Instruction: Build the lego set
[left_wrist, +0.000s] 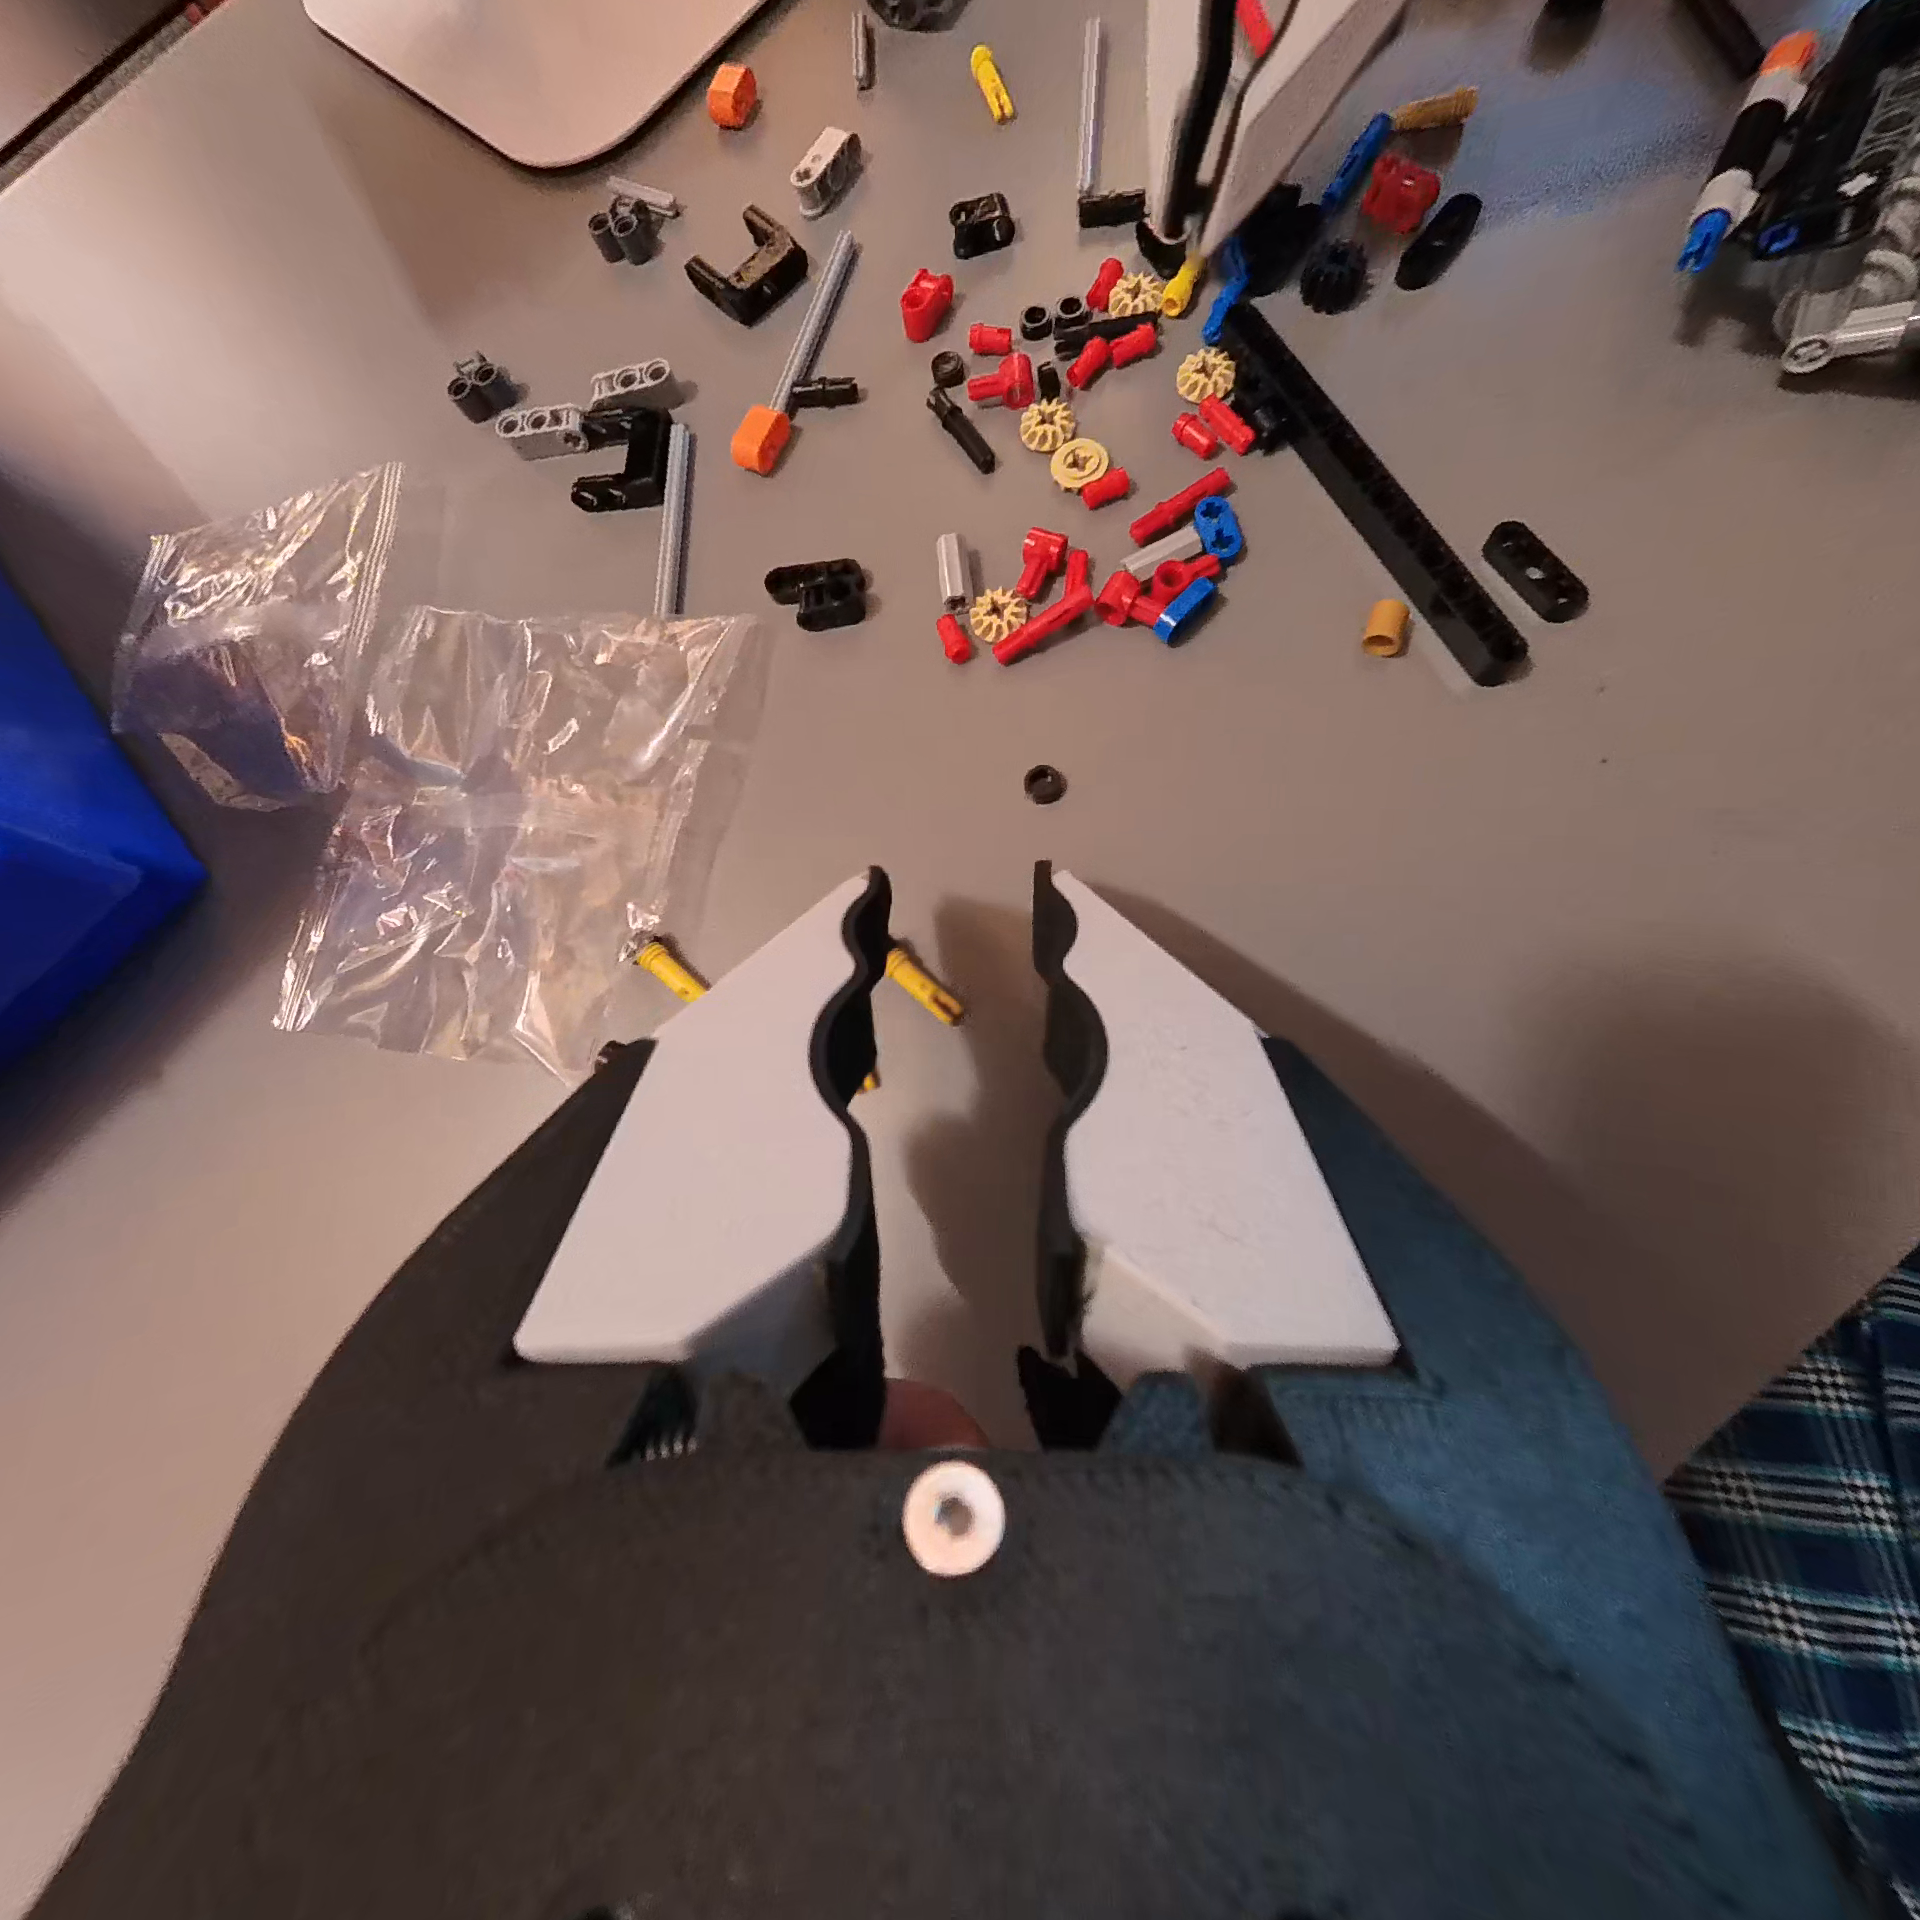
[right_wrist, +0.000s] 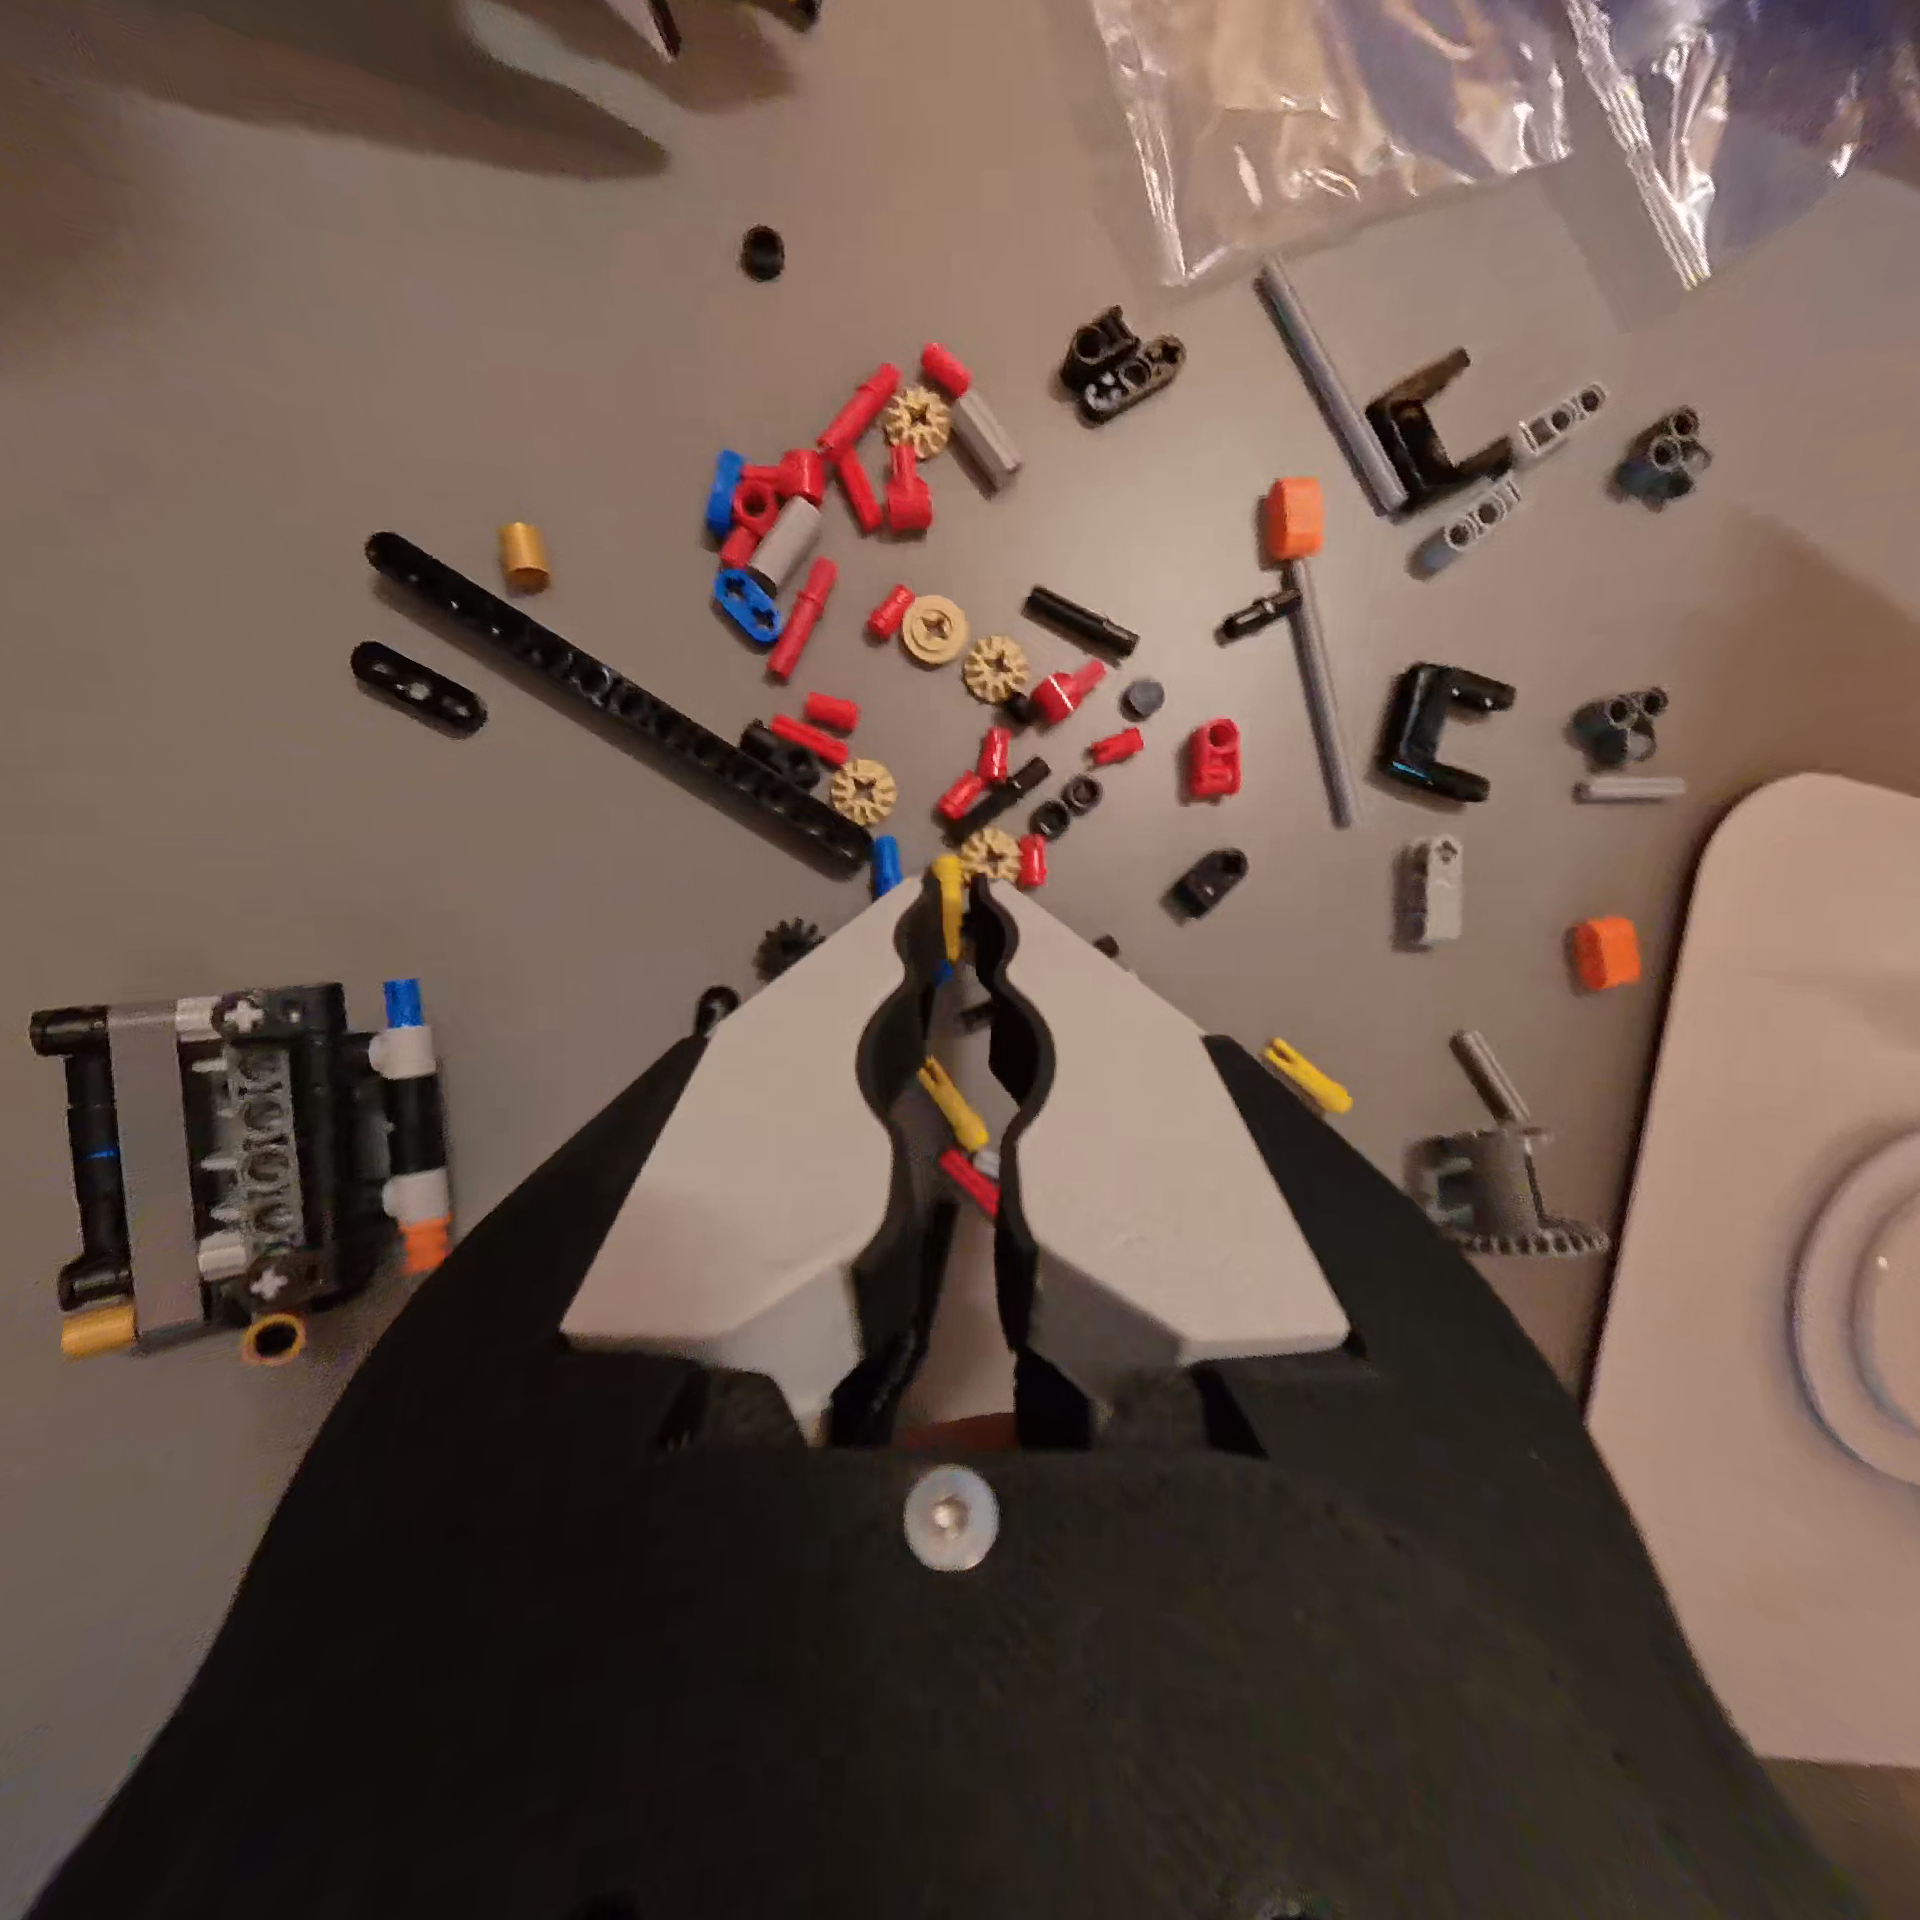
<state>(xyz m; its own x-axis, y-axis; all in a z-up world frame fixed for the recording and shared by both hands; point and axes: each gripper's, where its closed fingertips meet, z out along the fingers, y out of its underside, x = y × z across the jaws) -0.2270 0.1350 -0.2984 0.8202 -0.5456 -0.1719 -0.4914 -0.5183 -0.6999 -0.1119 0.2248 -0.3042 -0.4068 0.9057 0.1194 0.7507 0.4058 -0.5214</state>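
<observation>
My right gripper (right_wrist: 951, 896) is shut on a yellow pin (right_wrist: 945, 909) at its fingertips, low over a pile of loose red, blue, black and tan pieces (right_wrist: 914, 623). It also shows far off in the left wrist view (left_wrist: 1184, 244), with the yellow pin (left_wrist: 1184, 286) at its tip. My left gripper (left_wrist: 961, 881) is open and empty above bare table. A second yellow pin (left_wrist: 925, 987) lies on the table under its left finger. A partly built black and grey assembly (right_wrist: 239, 1164) lies to the left of the right gripper. A long black beam (right_wrist: 613, 696) lies beside the pile.
Clear plastic bags (left_wrist: 499, 831) and a blue box (left_wrist: 62, 831) lie left of my left gripper. A small black bush (left_wrist: 1044, 784) sits just ahead of it. A white stand base (right_wrist: 1766, 1091) and a grey gear part (right_wrist: 1496, 1184) are at the right gripper's right. About 15 centimeters separates my left fingertips from my right.
</observation>
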